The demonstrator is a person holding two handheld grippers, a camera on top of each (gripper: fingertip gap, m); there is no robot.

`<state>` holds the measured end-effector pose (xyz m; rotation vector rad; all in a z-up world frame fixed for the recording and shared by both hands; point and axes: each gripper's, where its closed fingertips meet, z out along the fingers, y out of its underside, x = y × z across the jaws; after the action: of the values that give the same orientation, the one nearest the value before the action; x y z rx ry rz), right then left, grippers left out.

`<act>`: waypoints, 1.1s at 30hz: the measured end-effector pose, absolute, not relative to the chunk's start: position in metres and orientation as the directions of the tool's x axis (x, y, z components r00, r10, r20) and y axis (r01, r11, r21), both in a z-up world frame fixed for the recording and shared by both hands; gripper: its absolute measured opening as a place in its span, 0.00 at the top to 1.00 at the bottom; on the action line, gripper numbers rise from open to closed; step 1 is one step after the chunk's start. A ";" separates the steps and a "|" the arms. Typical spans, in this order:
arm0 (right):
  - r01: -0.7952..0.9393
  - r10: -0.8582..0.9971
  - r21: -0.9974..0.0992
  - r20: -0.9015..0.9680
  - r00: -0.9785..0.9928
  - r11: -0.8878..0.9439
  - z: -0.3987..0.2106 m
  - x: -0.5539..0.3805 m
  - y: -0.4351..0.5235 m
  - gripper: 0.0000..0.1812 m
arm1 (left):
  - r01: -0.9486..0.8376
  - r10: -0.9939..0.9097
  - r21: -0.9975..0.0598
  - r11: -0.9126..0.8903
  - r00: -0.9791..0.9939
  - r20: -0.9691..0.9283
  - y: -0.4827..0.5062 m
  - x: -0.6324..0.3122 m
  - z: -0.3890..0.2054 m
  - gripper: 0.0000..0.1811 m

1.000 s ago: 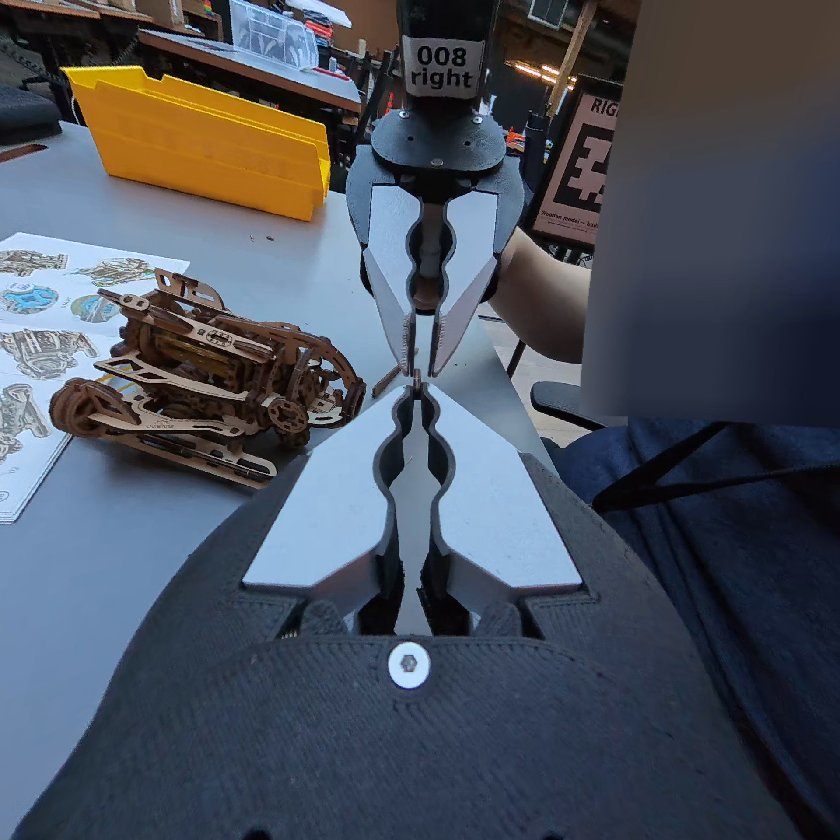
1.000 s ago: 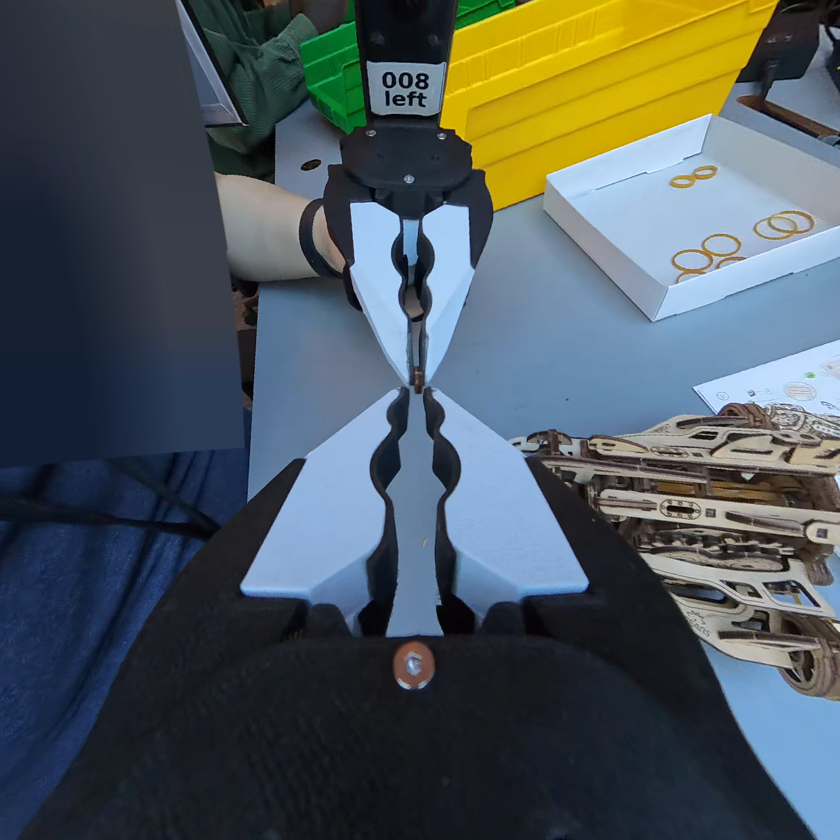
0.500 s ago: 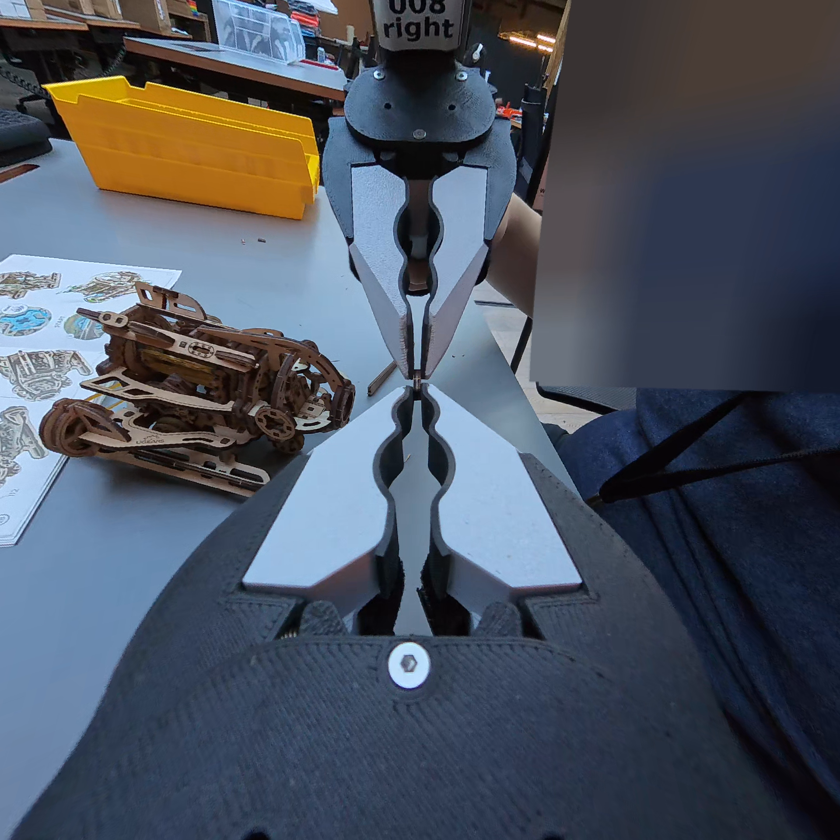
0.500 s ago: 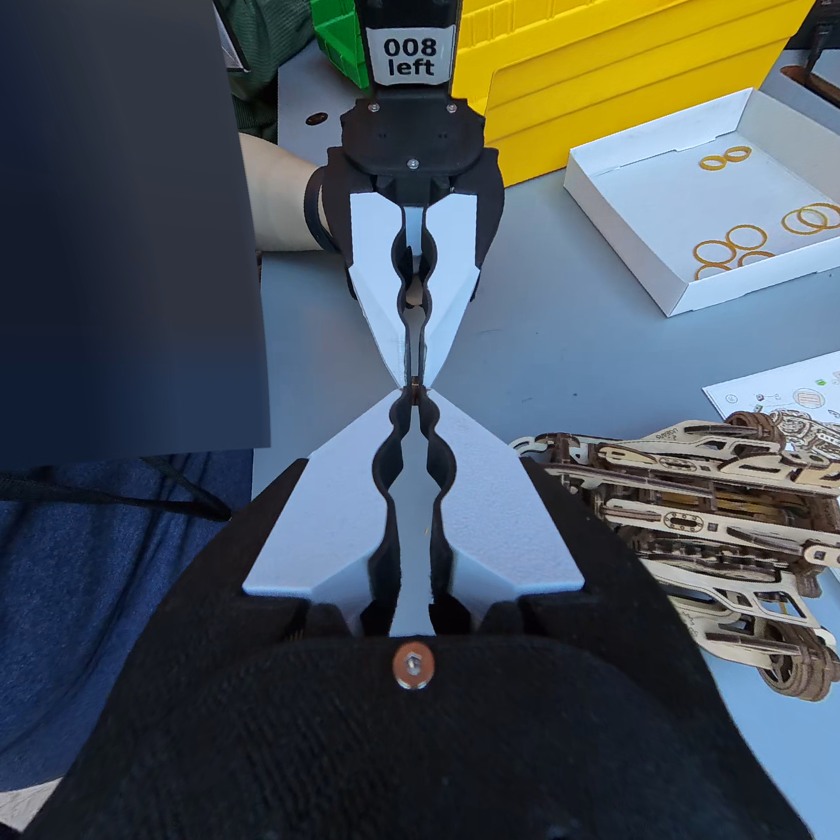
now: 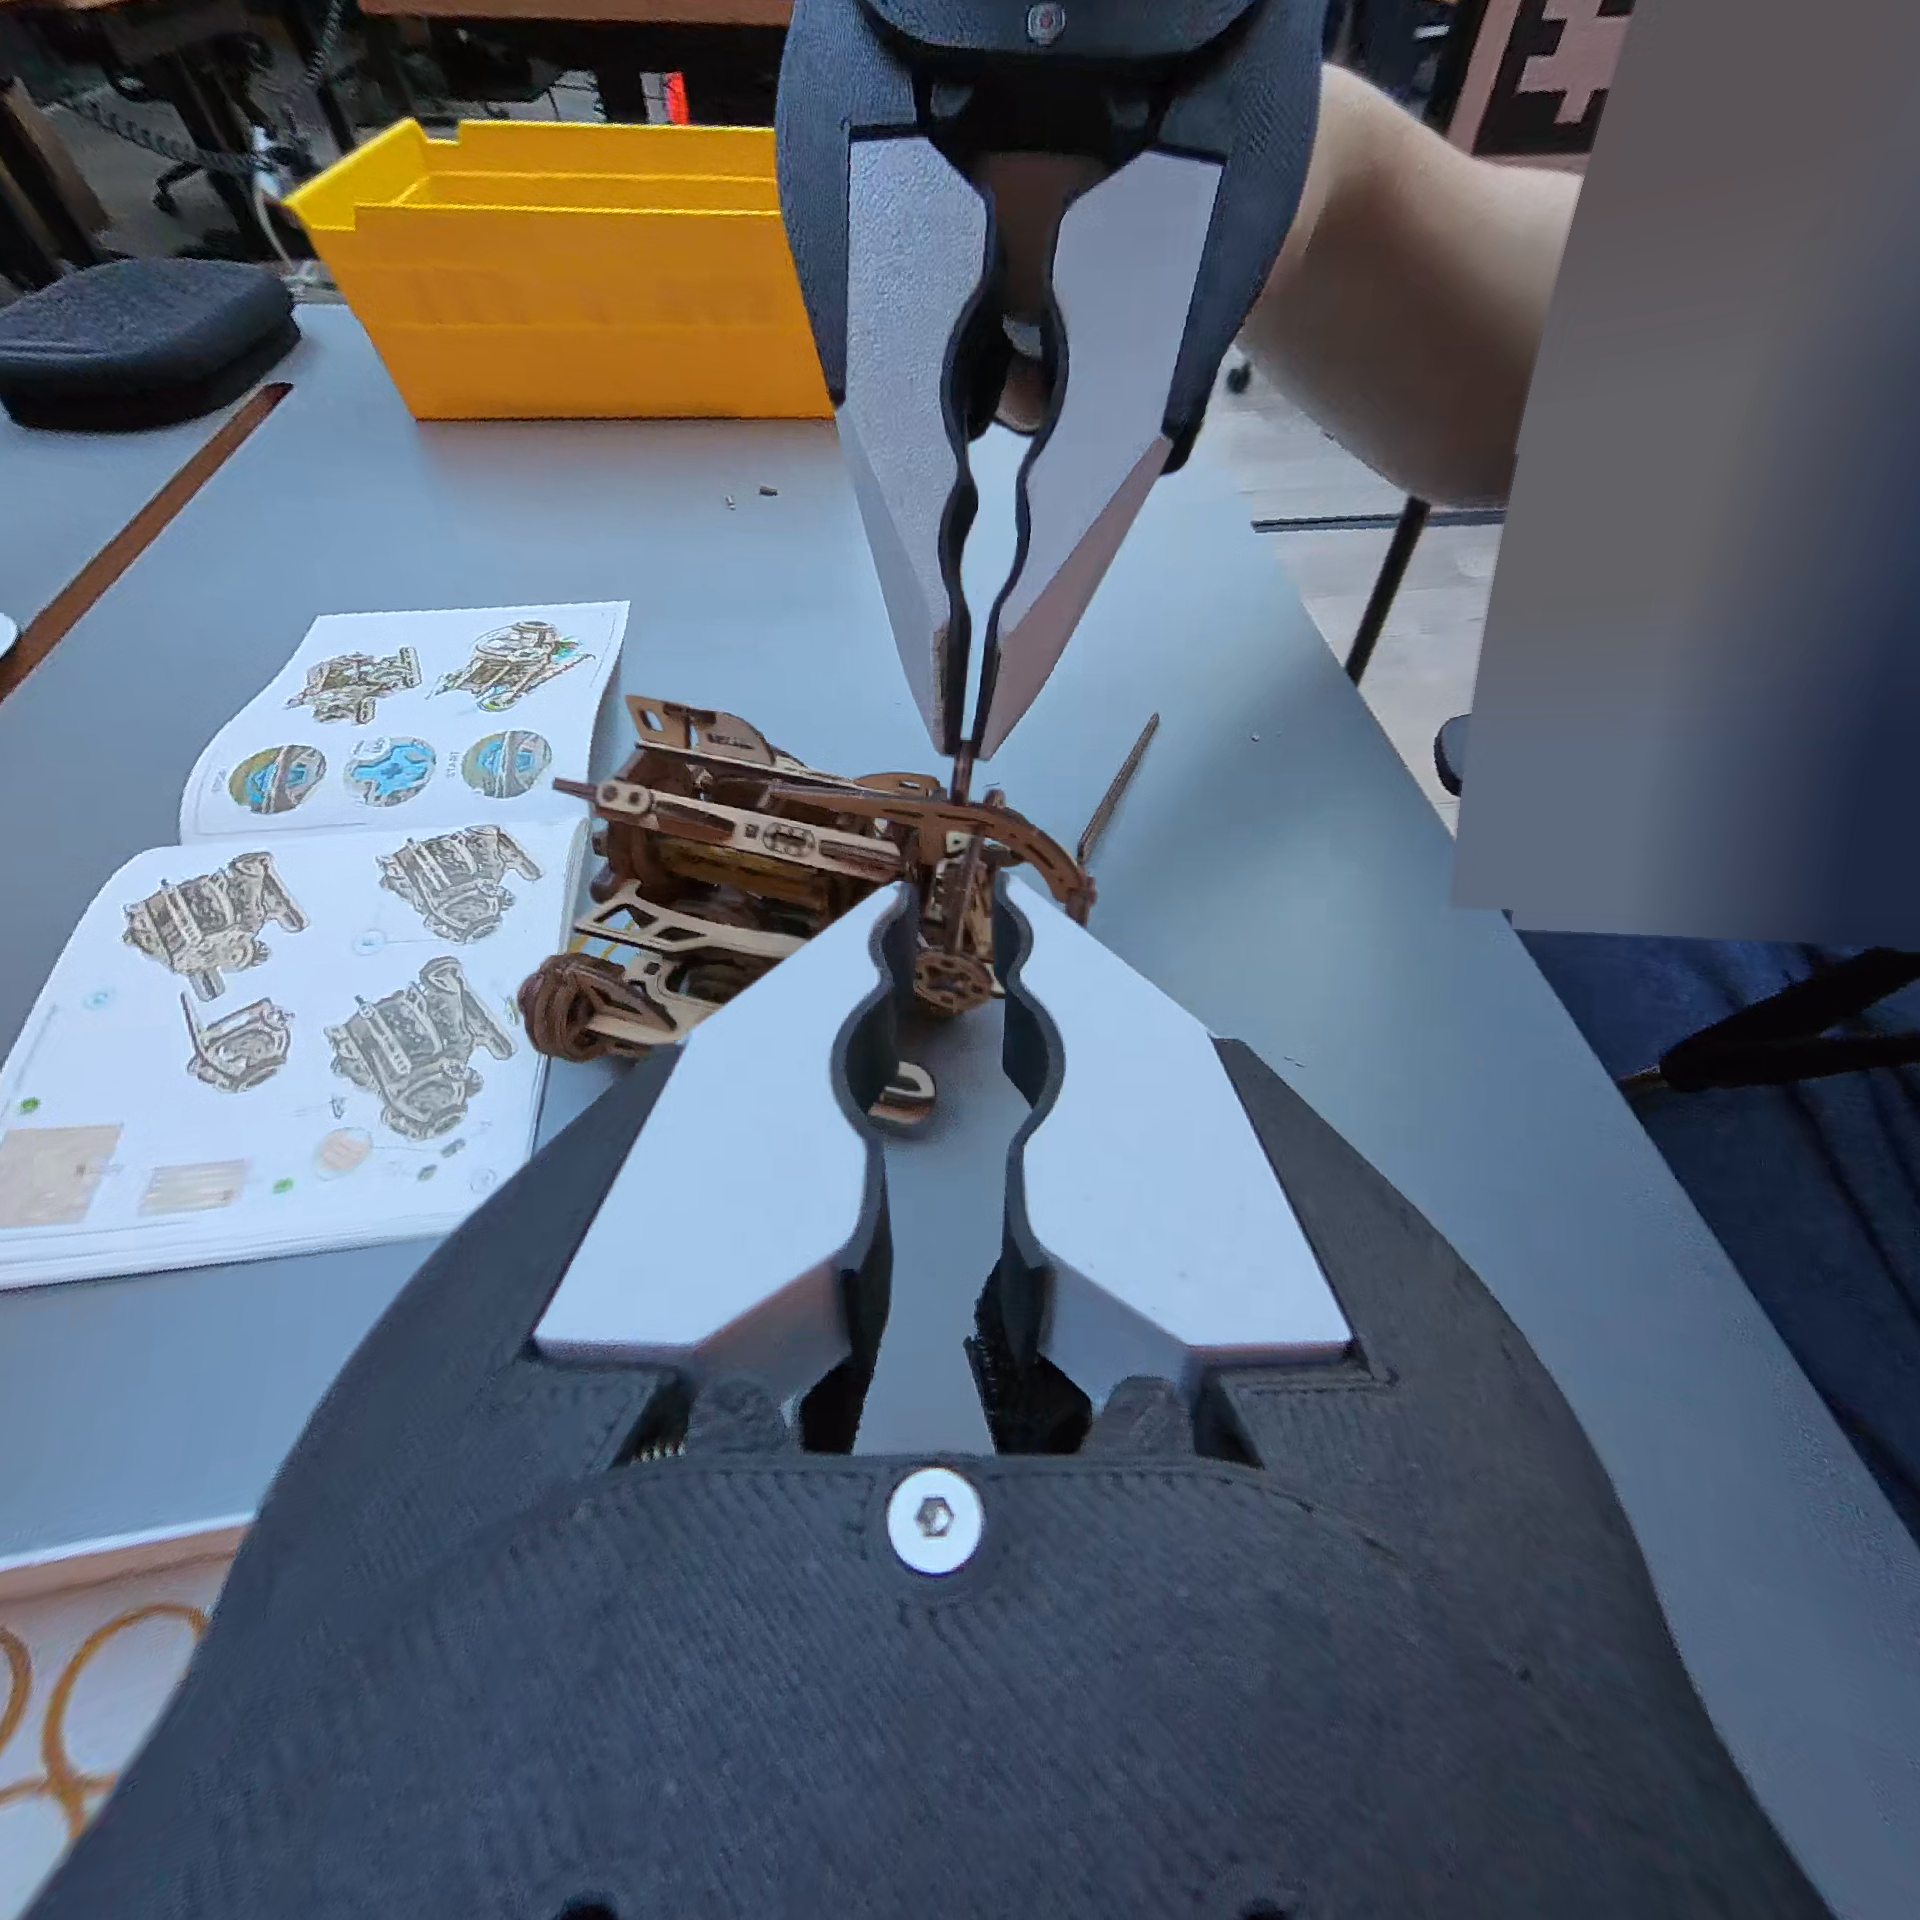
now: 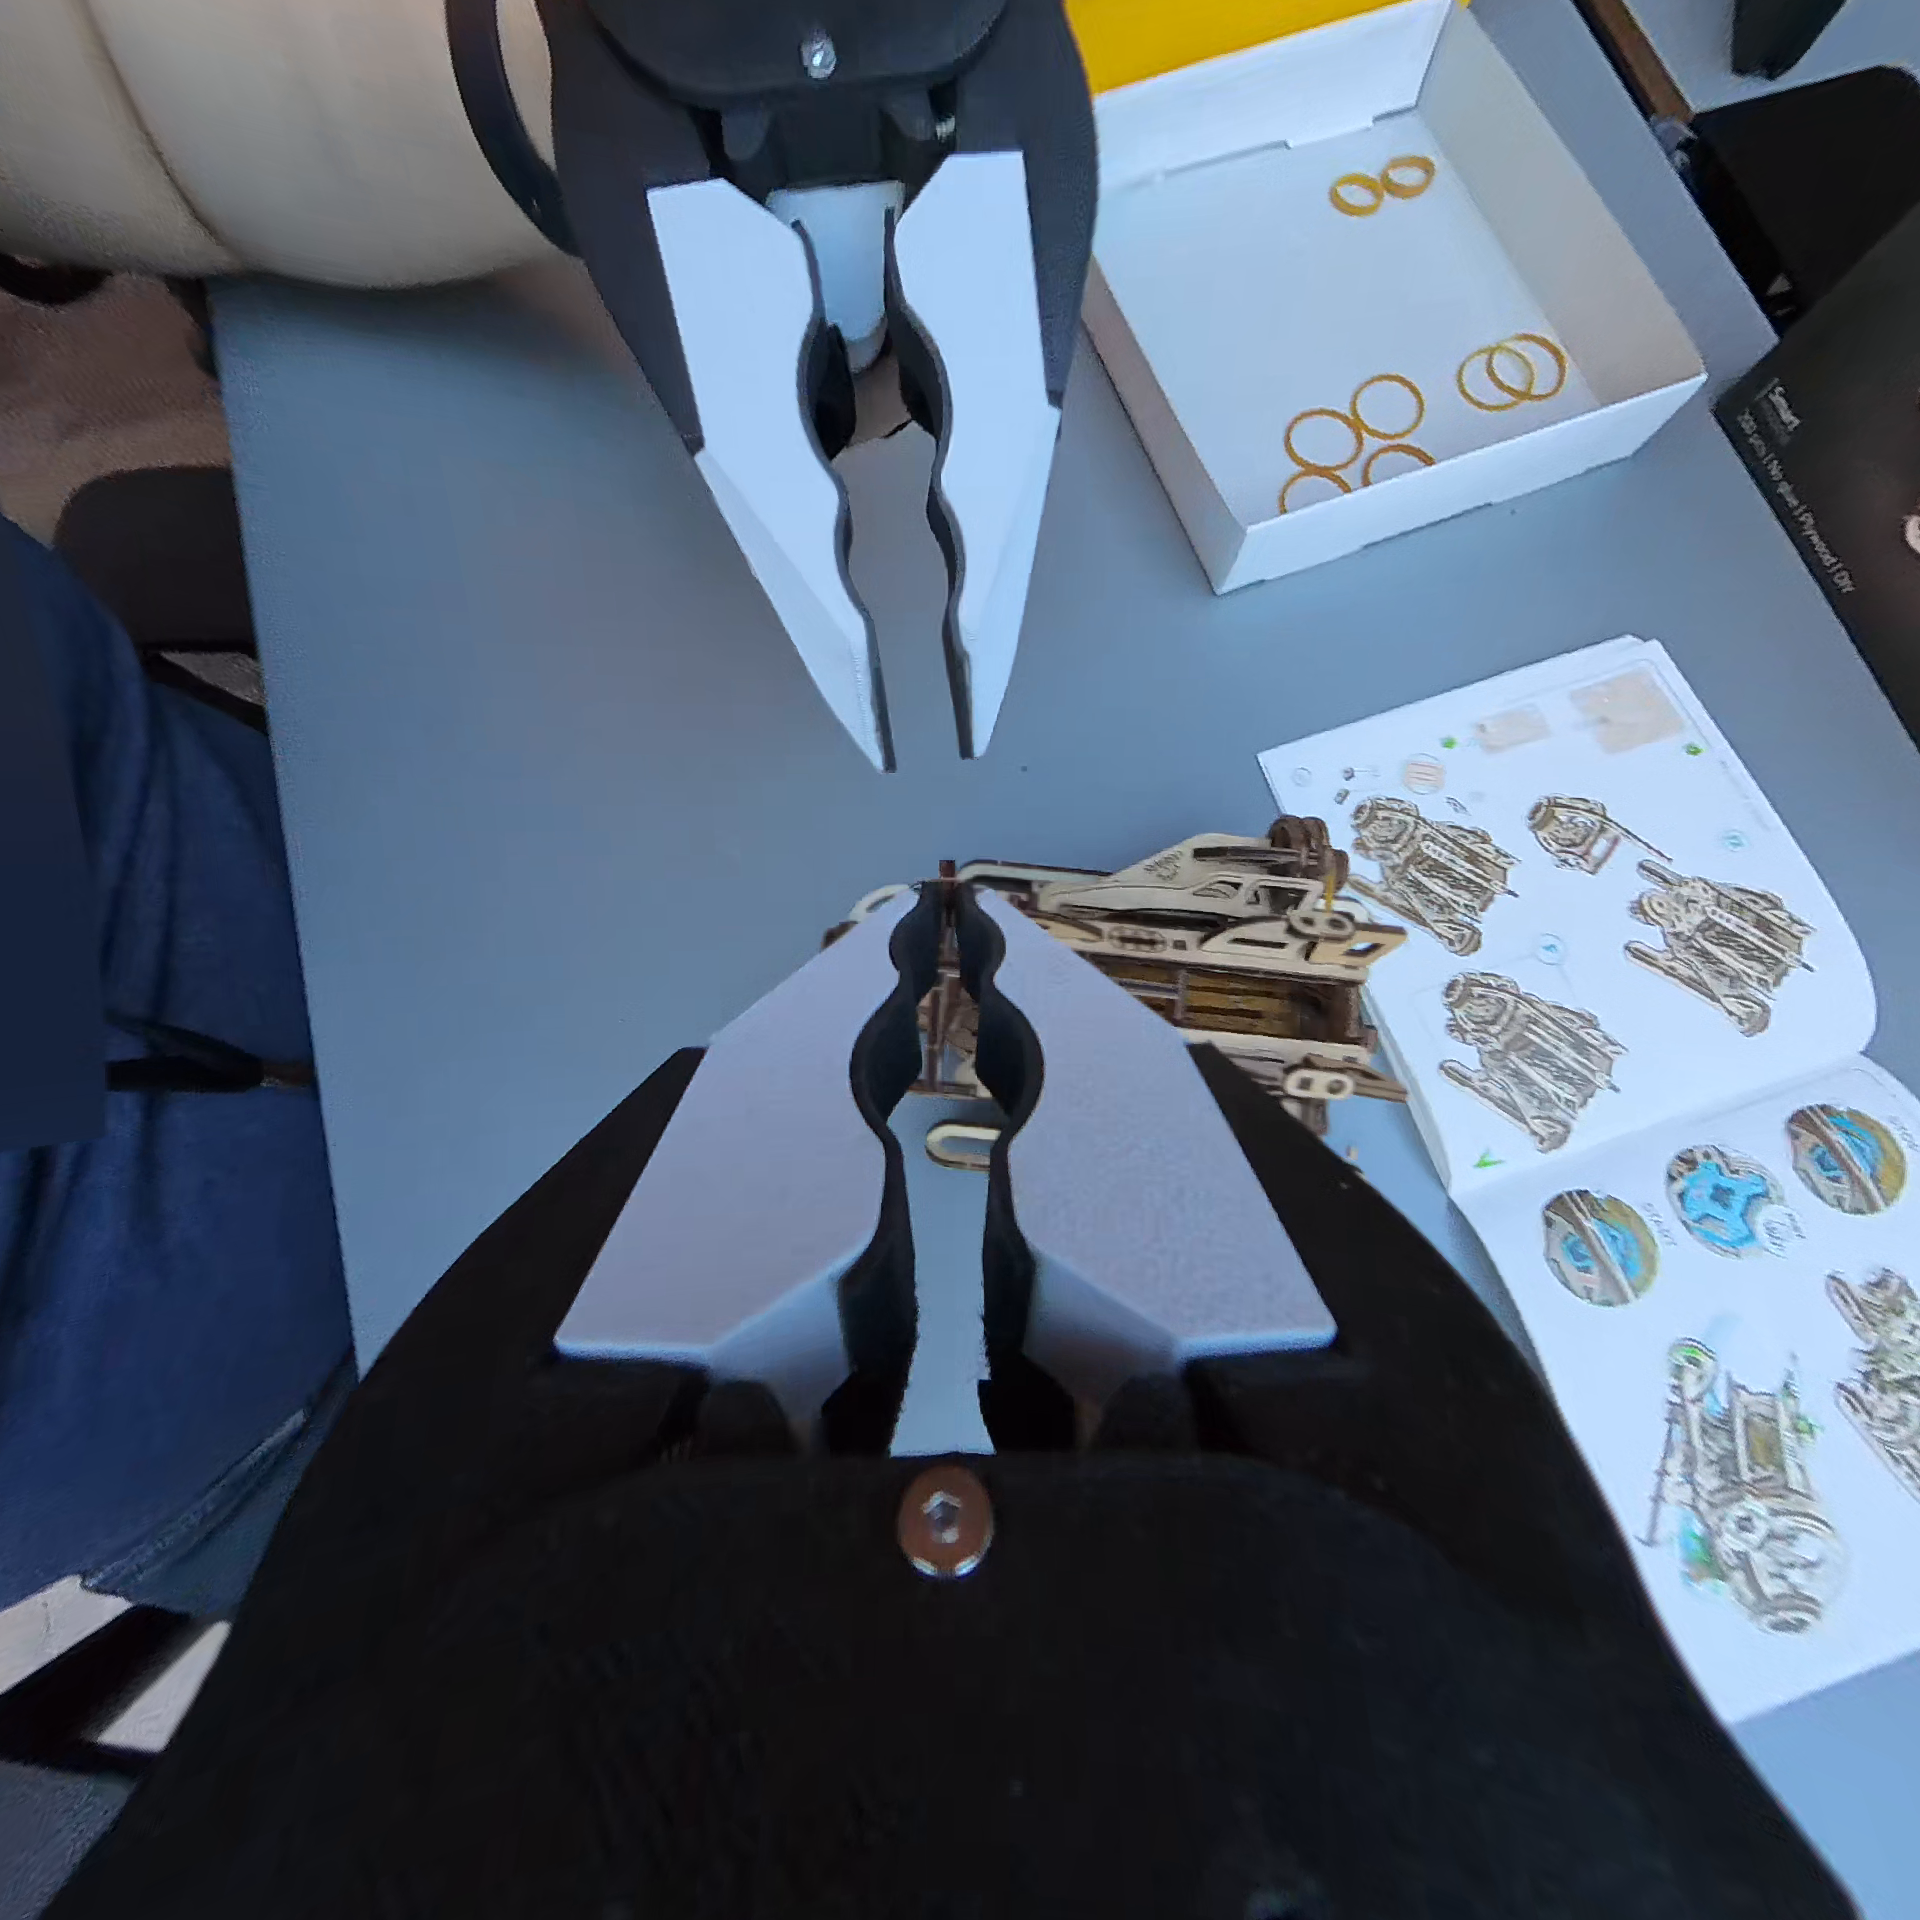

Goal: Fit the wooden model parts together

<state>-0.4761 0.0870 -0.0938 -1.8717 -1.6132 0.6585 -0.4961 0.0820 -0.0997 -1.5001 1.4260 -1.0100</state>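
The wooden model vehicle (image 5: 748,852) stands on the grey table (image 5: 727,561), beside a booklet. My right gripper (image 6: 943,896) is shut on a thin dark wooden pin (image 6: 947,871) and holds it at the model's (image 6: 1195,956) top frame. In the left wrist view the right gripper (image 5: 964,740) comes down from above, with the pin (image 5: 963,774) pointing down onto the model's curved arm. My left gripper (image 5: 953,891) is open and empty, just in front of the model. It also shows in the right wrist view (image 6: 928,761), apart from the pin.
A small looped wooden part (image 5: 904,1096) lies on the table under my left fingers. A loose stick (image 5: 1117,774) lies right of the model. An open instruction booklet (image 5: 312,987), a yellow bin (image 5: 582,291) and a white box (image 6: 1153,343) of rubber bands stand around. A person sits at the table edge. The loose stick (image 5: 1117,774) lies around 15 centimetres away from my right fingertips.
The two grippers were tip to tip on the small pin in the air. Now the left has opened and let go, and both have swung down over the model.
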 end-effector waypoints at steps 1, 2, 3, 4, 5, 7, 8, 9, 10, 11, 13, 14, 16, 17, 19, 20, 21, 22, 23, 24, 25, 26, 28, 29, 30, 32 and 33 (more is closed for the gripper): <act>0.721 0.989 -0.685 0.009 0.150 -0.103 -0.096 -0.475 0.090 0.99 | -0.347 -0.999 -0.937 -0.033 0.019 0.028 0.086 -0.493 -0.099 0.95; 0.732 0.989 -0.673 0.010 0.148 -0.103 -0.099 -0.475 0.092 0.99 | -0.351 -0.999 -0.936 -0.038 0.006 0.038 0.091 -0.490 -0.100 0.96; 0.737 0.989 -0.667 0.007 0.148 -0.106 -0.101 -0.475 0.093 0.99 | -0.355 -0.999 -0.934 -0.044 -0.006 0.049 0.094 -0.487 -0.101 0.98; 0.741 0.989 -0.663 0.001 0.149 -0.111 -0.103 -0.475 0.094 0.99 | -0.363 -0.998 -0.930 -0.051 -0.024 0.064 0.096 -0.485 -0.104 0.98; 0.743 0.989 -0.659 -0.004 0.149 -0.114 -0.105 -0.475 0.094 0.99 | -0.373 -0.996 -0.926 -0.058 -0.037 0.077 0.097 -0.483 -0.107 0.98; 0.737 0.988 -0.665 -0.012 0.154 -0.123 -0.107 -0.475 0.095 0.99 | -0.386 -0.994 -0.920 -0.062 -0.064 0.094 0.096 -0.478 -0.112 1.00; 0.735 0.988 -0.666 -0.023 0.152 -0.129 -0.107 -0.476 0.095 1.00 | -0.383 -0.993 -0.922 -0.061 -0.070 0.095 0.096 -0.477 -0.114 1.00; 0.734 0.988 -0.666 -0.031 0.152 -0.133 -0.108 -0.476 0.095 1.00 | -0.380 -0.993 -0.923 -0.060 -0.074 0.095 0.096 -0.475 -0.114 1.00; 0.735 0.988 -0.665 -0.036 0.150 -0.135 -0.108 -0.476 0.095 1.00 | -0.378 -0.992 -0.924 -0.061 -0.077 0.097 0.096 -0.475 -0.116 1.00; 0.738 0.988 -0.661 -0.040 0.148 -0.138 -0.109 -0.476 0.095 1.00 | -0.376 -0.991 -0.924 -0.066 -0.083 0.104 0.095 -0.474 -0.116 0.99; 0.745 0.989 -0.653 -0.036 0.147 -0.134 -0.112 -0.476 0.097 1.00 | -0.382 -0.987 -0.921 -0.080 -0.100 0.127 0.092 -0.474 -0.120 0.98; 0.747 0.989 -0.651 -0.040 0.141 -0.133 -0.113 -0.476 0.097 1.00 | -0.391 -0.986 -0.917 -0.083 -0.104 0.133 0.092 -0.474 -0.122 0.97; 0.754 0.990 -0.643 -0.055 0.132 -0.136 -0.115 -0.477 0.096 1.00 | -0.393 -0.987 -0.916 -0.082 -0.098 0.130 0.093 -0.474 -0.125 0.97; 0.758 0.990 -0.639 -0.056 0.127 -0.134 -0.116 -0.477 0.096 1.00 | -0.385 -0.986 -0.919 -0.083 -0.102 0.131 0.092 -0.474 -0.124 0.98; 0.761 0.991 -0.635 -0.061 0.123 -0.134 -0.117 -0.478 0.096 0.99 | -0.376 -0.984 -0.923 -0.084 -0.112 0.136 0.091 -0.473 -0.123 0.99; 0.763 0.990 -0.632 -0.064 0.123 -0.136 -0.117 -0.478 0.095 0.99 | -0.376 -0.985 -0.923 -0.080 -0.114 0.131 0.090 -0.472 -0.123 0.99; 0.766 0.990 -0.629 -0.066 0.121 -0.135 -0.117 -0.478 0.095 0.99 | -0.375 -0.985 -0.924 -0.072 -0.116 0.124 0.089 -0.472 -0.123 1.00; 0.769 0.991 -0.625 -0.068 0.119 -0.135 -0.118 -0.478 0.094 1.00 | -0.372 -0.986 -0.926 -0.064 -0.118 0.116 0.089 -0.471 -0.123 1.00; 0.773 0.991 -0.621 -0.067 0.118 -0.134 -0.118 -0.478 0.094 0.99 | -0.370 -0.987 -0.927 -0.057 -0.119 0.108 0.089 -0.471 -0.123 1.00; 0.775 0.991 -0.618 -0.062 0.119 -0.132 -0.118 -0.478 0.095 1.00 | -0.369 -0.988 -0.928 -0.054 -0.116 0.104 0.089 -0.470 -0.124 1.00; 0.777 0.991 -0.616 -0.061 0.118 -0.130 -0.119 -0.477 0.095 1.00 | -0.368 -0.988 -0.928 -0.056 -0.115 0.105 0.089 -0.470 -0.124 1.00; 0.779 0.991 -0.614 -0.064 0.116 -0.131 -0.119 -0.478 0.094 0.99 | -0.367 -0.987 -0.928 -0.061 -0.117 0.111 0.088 -0.470 -0.124 1.00; 0.784 0.991 -0.607 -0.067 0.115 -0.132 -0.120 -0.478 0.094 0.99 | -0.364 -0.984 -0.928 -0.074 -0.122 0.127 0.088 -0.470 -0.124 0.99; 0.789 0.991 -0.600 -0.068 0.113 -0.131 -0.121 -0.478 0.094 0.99 | -0.363 -0.984 -0.928 -0.083 -0.120 0.135 0.089 -0.470 -0.124 0.98; 0.794 0.991 -0.594 -0.071 0.110 -0.131 -0.122 -0.478 0.094 0.99 | -0.364 -0.983 -0.927 -0.089 -0.120 0.141 0.089 -0.471 -0.124 0.98; 0.805 0.992 -0.579 -0.070 0.105 -0.126 -0.124 -0.479 0.094 0.99 | -0.365 -0.981 -0.927 -0.090 -0.127 0.146 0.088 -0.471 -0.125 1.00; 0.811 0.993 -0.572 -0.069 0.101 -0.122 -0.124 -0.479 0.094 0.99 | -0.368 -0.981 -0.926 -0.087 -0.129 0.144 0.088 -0.471 -0.125 1.00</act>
<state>-0.4787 0.0935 -0.1242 -1.9953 -1.7644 0.6304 -0.4714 0.0880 -0.1252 -1.4962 1.5434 -1.2181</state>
